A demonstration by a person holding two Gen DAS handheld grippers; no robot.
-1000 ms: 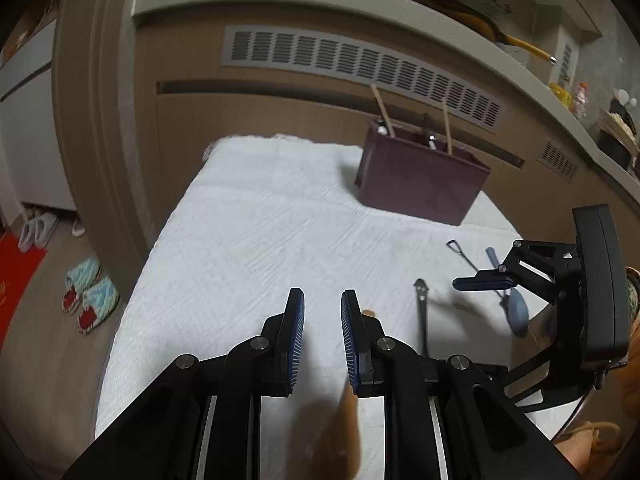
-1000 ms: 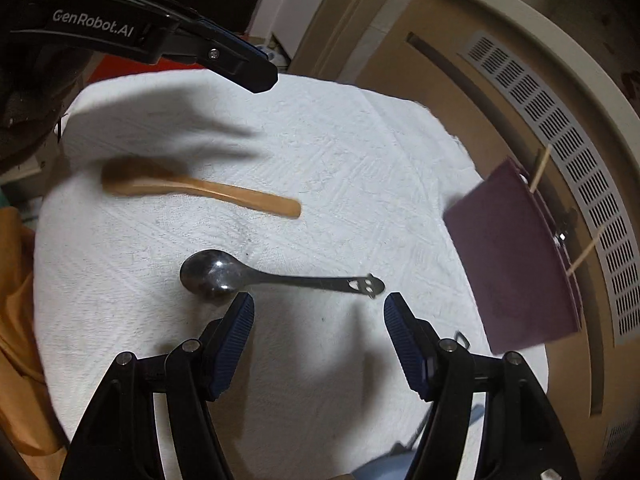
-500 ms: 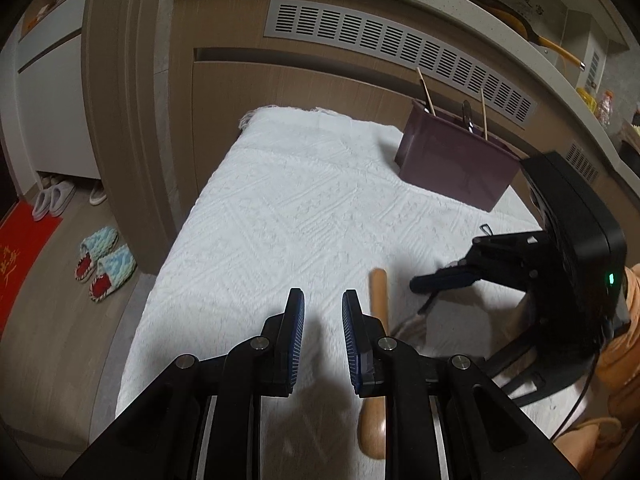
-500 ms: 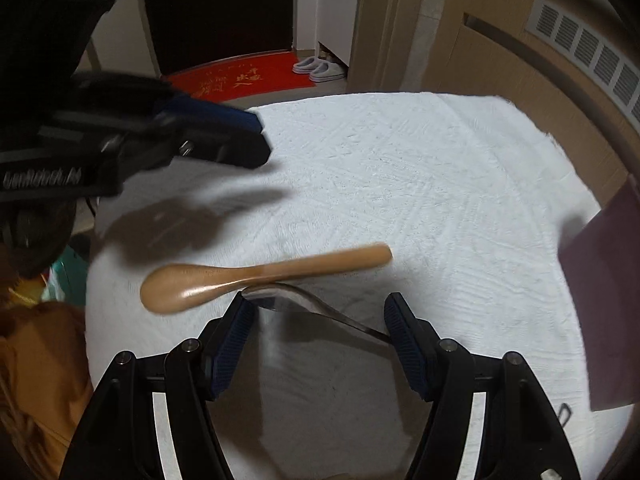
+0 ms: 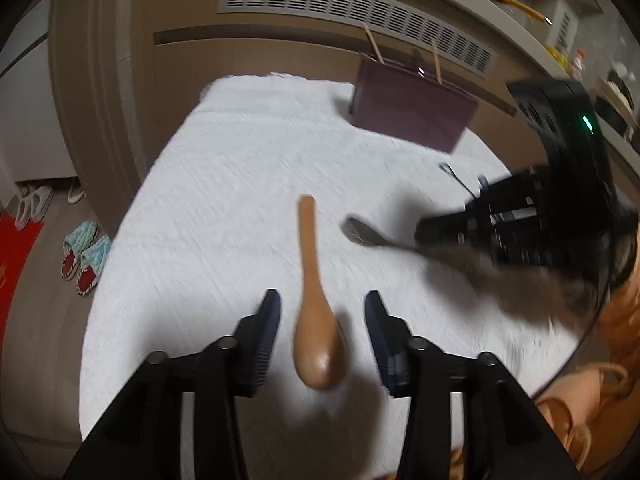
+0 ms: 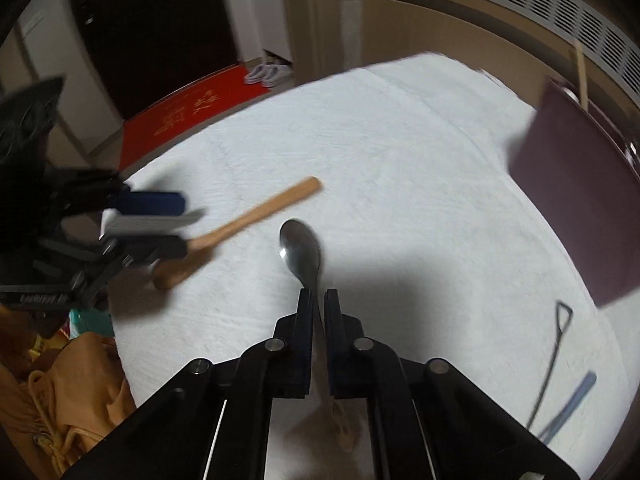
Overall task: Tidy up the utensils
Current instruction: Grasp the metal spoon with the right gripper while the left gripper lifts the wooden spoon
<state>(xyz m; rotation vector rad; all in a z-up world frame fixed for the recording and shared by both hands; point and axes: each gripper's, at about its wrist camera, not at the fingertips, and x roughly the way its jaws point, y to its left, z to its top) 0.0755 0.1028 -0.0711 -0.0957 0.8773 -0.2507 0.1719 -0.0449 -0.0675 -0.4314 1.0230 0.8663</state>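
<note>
Steel spoon [image 6: 301, 249] pinched in right claw [image 6: 319, 312] — left claw [image 5: 322, 322] gapes around smooth wooden spoon [image 5: 314, 304].

Bkgd: tan wood cabinet front [image 5: 256, 64] w/ long slatted vent grille [image 5: 352, 4] under pale countertop edge. White textured cloth [image 5: 240, 184] covers desk. Floor brown; red doormat [image 6: 188, 112] before dark door [image 6: 152, 28]. Slippers: teal pair [image 5: 86, 256], grey pair [image 6: 268, 73]. Lighting dim, indoor.
</note>
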